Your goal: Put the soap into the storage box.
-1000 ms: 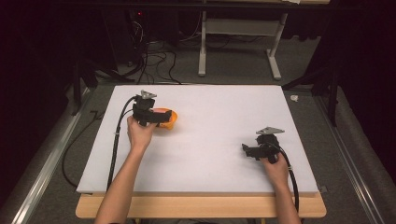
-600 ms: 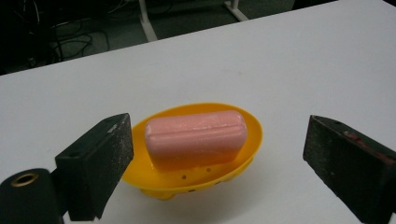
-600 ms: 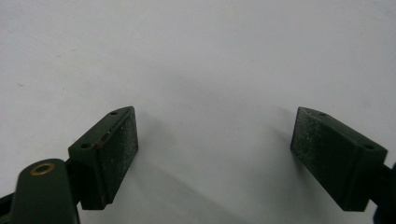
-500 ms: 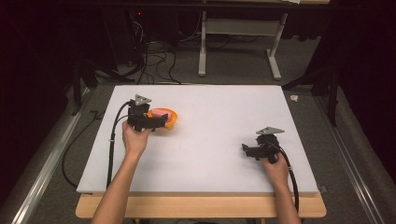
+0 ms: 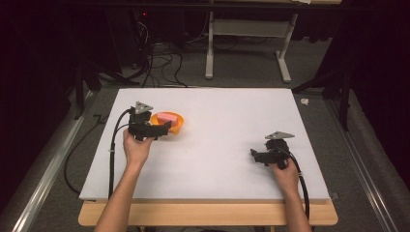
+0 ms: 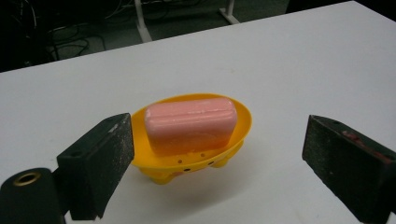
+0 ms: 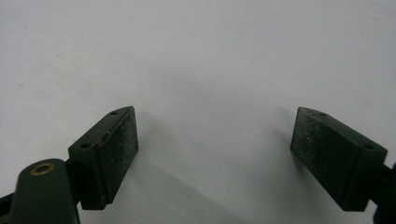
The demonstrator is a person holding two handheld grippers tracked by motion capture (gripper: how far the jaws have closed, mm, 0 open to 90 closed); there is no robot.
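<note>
High view: the left tongs (image 5: 167, 128) sit just beside the dish (image 5: 169, 123) on the counter (image 5: 227, 121); the right tongs (image 5: 255, 155) rest well apart. Left gripper view: jaws wide, empty, soap (image 6: 190, 122) lying in the dish (image 6: 240, 128), so the step looks like an approach, next easing forward to close. Right gripper view: jaws wide over bare counter

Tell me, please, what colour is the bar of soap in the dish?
Pink; the bar of soap sits in an orange-yellow soap dish, best seen in the left gripper view.

soap dish (image 5: 170, 123) ahead, tabletop (image 5: 227, 125) open
</note>
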